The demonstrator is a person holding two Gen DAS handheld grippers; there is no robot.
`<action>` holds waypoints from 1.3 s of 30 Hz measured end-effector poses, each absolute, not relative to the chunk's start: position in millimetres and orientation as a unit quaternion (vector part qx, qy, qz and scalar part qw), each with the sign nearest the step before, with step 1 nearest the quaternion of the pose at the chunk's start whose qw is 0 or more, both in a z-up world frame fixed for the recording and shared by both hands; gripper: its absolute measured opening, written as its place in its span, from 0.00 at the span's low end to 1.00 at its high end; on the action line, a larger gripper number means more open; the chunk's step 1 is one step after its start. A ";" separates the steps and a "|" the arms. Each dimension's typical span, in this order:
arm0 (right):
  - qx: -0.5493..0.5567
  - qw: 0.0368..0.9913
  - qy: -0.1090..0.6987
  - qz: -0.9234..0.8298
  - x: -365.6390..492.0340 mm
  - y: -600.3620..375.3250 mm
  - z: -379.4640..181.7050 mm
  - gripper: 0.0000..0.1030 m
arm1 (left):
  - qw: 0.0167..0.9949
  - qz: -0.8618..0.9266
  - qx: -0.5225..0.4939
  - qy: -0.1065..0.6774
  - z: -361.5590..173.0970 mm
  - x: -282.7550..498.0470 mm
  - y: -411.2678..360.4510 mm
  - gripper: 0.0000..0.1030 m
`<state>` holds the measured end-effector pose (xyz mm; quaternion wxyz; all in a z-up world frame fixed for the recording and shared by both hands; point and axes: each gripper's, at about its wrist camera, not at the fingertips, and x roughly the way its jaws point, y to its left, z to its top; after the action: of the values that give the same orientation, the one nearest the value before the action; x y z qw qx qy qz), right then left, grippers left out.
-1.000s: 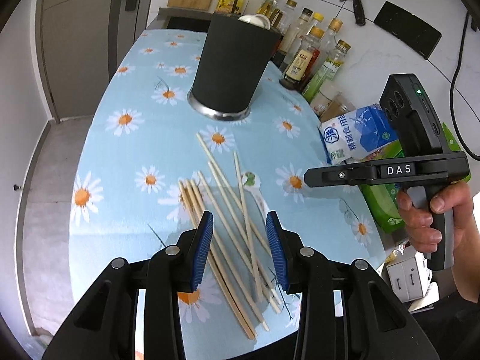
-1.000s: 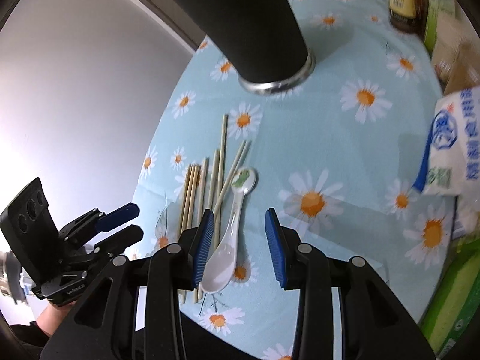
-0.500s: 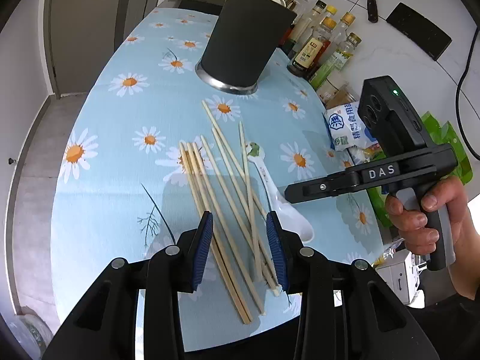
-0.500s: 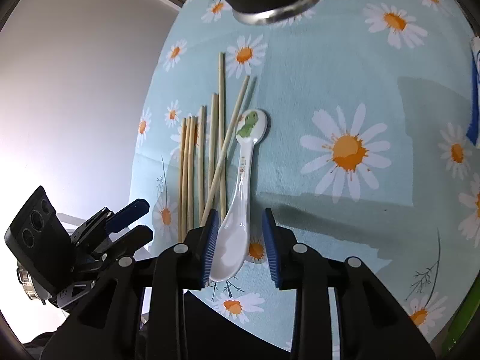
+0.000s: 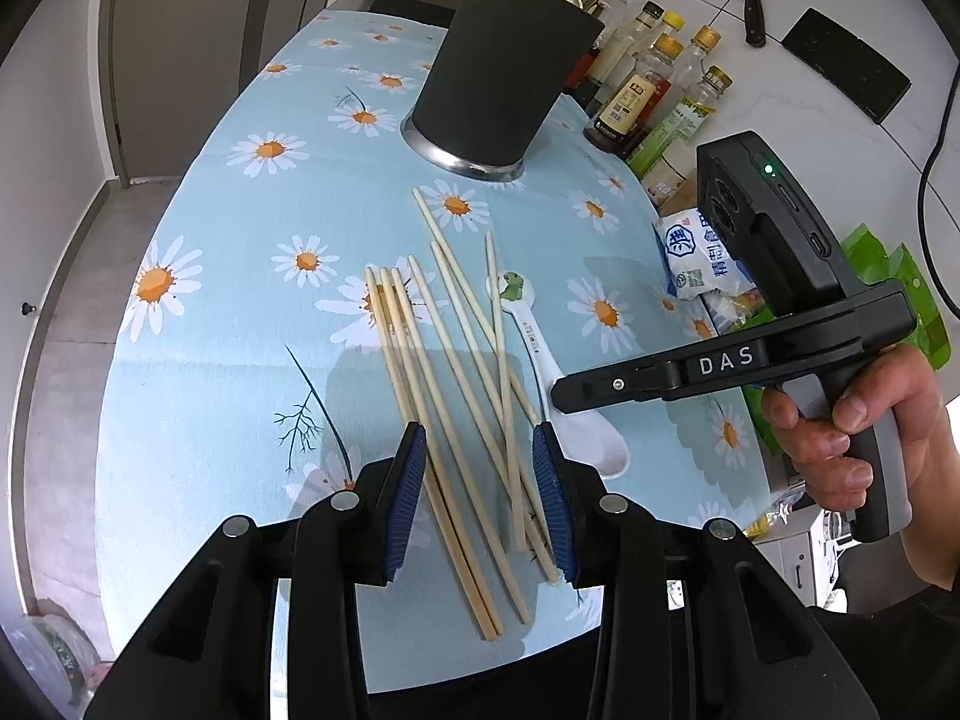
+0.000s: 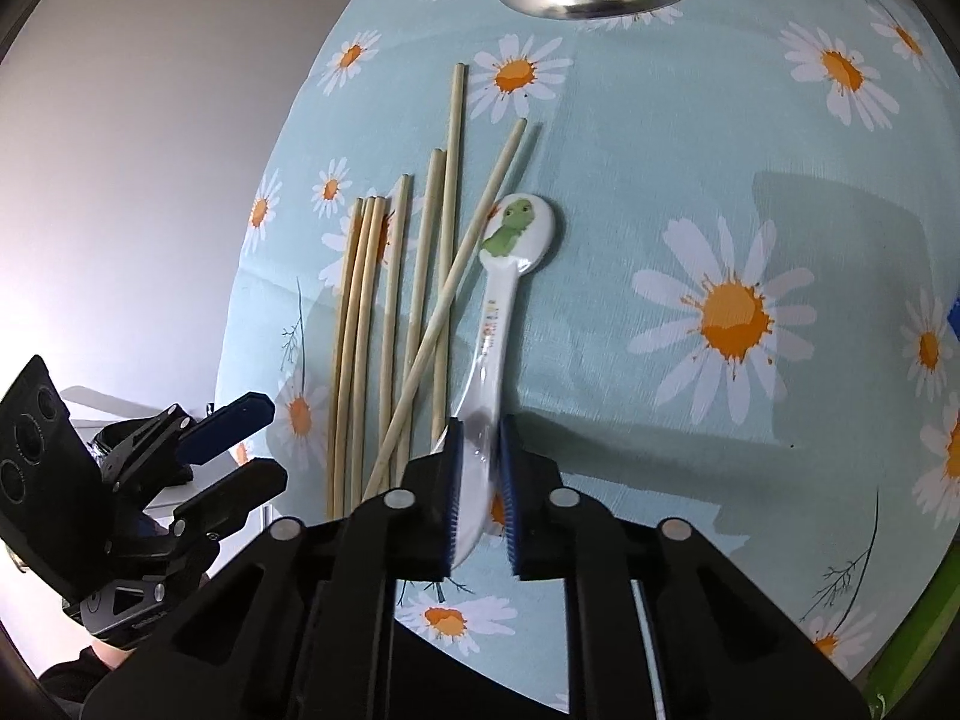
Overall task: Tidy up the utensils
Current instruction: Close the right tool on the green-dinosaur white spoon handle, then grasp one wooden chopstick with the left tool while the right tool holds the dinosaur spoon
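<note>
The right gripper (image 6: 480, 480) pinches the white spoon (image 6: 501, 306) on the daisy cloth (image 6: 690, 138); chopsticks (image 6: 414, 300) crowd its nine o'clock, apparently touching; black holder (image 5: 504, 78) at twelve; left gripper (image 5: 480, 492) stands part-open, empty.

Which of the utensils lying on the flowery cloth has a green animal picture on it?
The white spoon, right of the chopsticks. Its round handle end bears a green cartoon animal; the chopsticks are plain wood.
</note>
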<state>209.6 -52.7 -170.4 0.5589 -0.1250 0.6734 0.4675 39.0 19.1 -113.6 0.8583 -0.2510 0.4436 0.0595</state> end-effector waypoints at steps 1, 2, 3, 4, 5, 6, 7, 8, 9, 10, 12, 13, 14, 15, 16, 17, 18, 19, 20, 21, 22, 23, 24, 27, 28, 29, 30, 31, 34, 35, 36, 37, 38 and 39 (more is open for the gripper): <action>-0.128 0.559 0.673 0.466 208.8 -50.6 -171.6 0.05 | 0.858 0.060 -0.250 0.445 -113.8 39.4 19.4 0.34; -0.128 0.561 0.673 0.465 208.8 -50.9 -172.2 0.05 | 0.858 0.060 -0.250 0.445 -114.2 39.9 19.6 0.34; -0.126 0.562 0.673 0.465 209.3 -51.0 -172.4 0.05 | 0.857 0.060 -0.249 0.446 -114.4 40.7 19.7 0.34; -0.123 0.562 0.673 0.465 209.5 -51.4 -172.6 0.05 | 0.857 0.060 -0.248 0.448 -114.6 41.8 19.7 0.34; -0.119 0.562 0.673 0.466 209.8 -52.1 -173.0 0.04 | 0.857 0.059 -0.246 0.449 -114.8 43.2 19.5 0.34; -0.115 0.562 0.674 0.466 211.1 -53.7 -172.7 0.04 | 0.857 0.059 -0.245 0.450 -115.1 44.2 19.2 0.34; -0.112 0.562 0.674 0.466 211.5 -55.1 -172.4 0.04 | 0.856 0.058 -0.244 0.452 -115.3 45.6 19.0 0.34; -0.109 0.562 0.675 0.466 212.0 -57.7 -171.4 0.04 | 0.856 0.057 -0.241 0.454 -115.2 47.1 18.5 0.34; -0.107 0.562 0.675 0.466 213.8 -61.5 -170.8 0.04 | 0.857 0.057 -0.238 0.454 -114.5 47.8 18.0 0.34; -0.103 0.563 0.675 0.466 214.7 -62.9 -170.9 0.04 | 0.858 0.055 -0.235 0.453 -112.5 49.4 17.2 0.34; -0.093 0.564 0.674 0.467 217.6 -68.5 -169.8 0.04 | 0.859 0.051 -0.230 0.454 -110.5 52.3 16.1 0.34; -0.089 0.566 0.674 0.466 219.4 -71.7 -169.0 0.04 | 0.859 0.050 -0.227 0.456 -109.9 54.5 15.5 0.34; -0.083 0.567 0.674 0.465 221.6 -75.0 -168.4 0.04 | 0.859 0.048 -0.225 0.458 -109.8 56.8 15.1 0.34; -0.078 0.569 0.674 0.465 224.2 -81.0 -166.6 0.04 | 0.858 0.045 -0.223 0.460 -110.2 59.6 14.4 0.34; -0.072 0.572 0.672 0.465 226.5 -85.1 -165.6 0.04 | 0.858 0.043 -0.220 0.463 -110.6 61.7 13.2 0.34; -0.068 0.573 0.672 0.464 227.9 -87.3 -165.2 0.04 | 0.857 0.041 -0.217 0.465 -110.8 63.7 12.5 0.34; -0.061 0.575 0.672 0.463 230.5 -92.1 -164.1 0.04 | 0.857 0.039 -0.213 0.467 -111.0 66.1 11.7 0.34; -0.056 0.576 0.671 0.463 234.0 -98.7 -162.4 0.04 | 0.856 0.037 -0.210 0.471 -111.4 69.7 10.6 0.34; -0.050 0.578 0.670 0.463 236.4 -103.3 -161.2 0.04 | 0.856 0.036 -0.207 0.473 -112.0 72.3 10.3 0.34; -0.046 0.580 0.669 0.462 238.1 -106.1 -160.5 0.04 | 0.855 0.037 -0.203 0.477 -112.6 76.1 9.6 0.34; -0.041 0.583 0.669 0.460 240.2 -110.4 -159.5 0.04 | 0.853 0.040 -0.199 0.481 -113.0 78.3 9.2 0.33; -0.037 0.584 0.668 0.459 241.7 -113.7 -158.6 0.04 | 0.849 0.044 -0.196 0.488 -114.1 83.3 9.3 0.32; -0.031 0.587 0.667 0.458 244.3 -119.2 -157.5 0.04 | 0.848 0.044 -0.195 0.491 -113.5 87.4 9.2 0.32; -0.014 0.591 0.669 0.451 250.8 -132.6 -155.9 0.04 | 0.847 0.041 -0.181 0.498 -111.0 100.0 6.6 0.32; -0.009 0.592 0.669 0.450 252.8 -136.7 -155.2 0.04 | 0.846 0.042 -0.172 0.503 -111.1 105.2 5.5 0.32; -0.003 0.594 0.668 0.448 255.0 -141.9 -154.2 0.04 | 0.844 0.042 -0.167 0.508 -111.9 108.9 4.9 0.30; 0.002 0.595 0.668 0.447 255.8 -145.7 -153.6 0.04 | 0.840 0.044 -0.160 0.517 -113.9 114.2 4.5 0.27; 0.006 0.597 0.667 0.446 256.8 -149.1 -152.2 0.04 | 0.834 0.047 -0.154 0.527 -117.2 119.6 4.6 0.27; 0.020 0.602 0.664 0.443 258.4 -155.1 -151.1 0.04 | 0.822 0.040 -0.153 0.547 -123.6 130.1 5.9 0.23; 0.026 0.601 0.665 0.442 259.2 -157.9 -150.6 0.04 | 0.818 0.039 -0.153 0.553 -125.3 134.4 6.4 0.23; 0.034 0.599 0.665 0.444 260.2 -161.1 -150.6 0.04 | 0.815 0.038 -0.151 0.558 -126.7 138.1 6.7 0.23; 0.037 0.601 0.664 0.443 261.2 -164.1 -150.0 0.04 | 0.811 0.038 -0.148 0.564 -128.1 141.8 6.9 0.22; 0.041 0.603 0.663 0.441 262.2 -167.2 -149.7 0.04 | 0.807 0.042 -0.145 0.571 -129.8 144.7 7.6 0.22; 0.044 0.603 0.664 0.440 262.8 -169.2 -149.8 0.04 | 0.804 0.044 -0.145 0.575 -131.3 146.9 8.4 0.22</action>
<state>262.8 -169.2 -149.8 0.6032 0.0441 0.6636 0.4402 146.9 8.4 -131.3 0.8037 -0.1450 0.5755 0.0437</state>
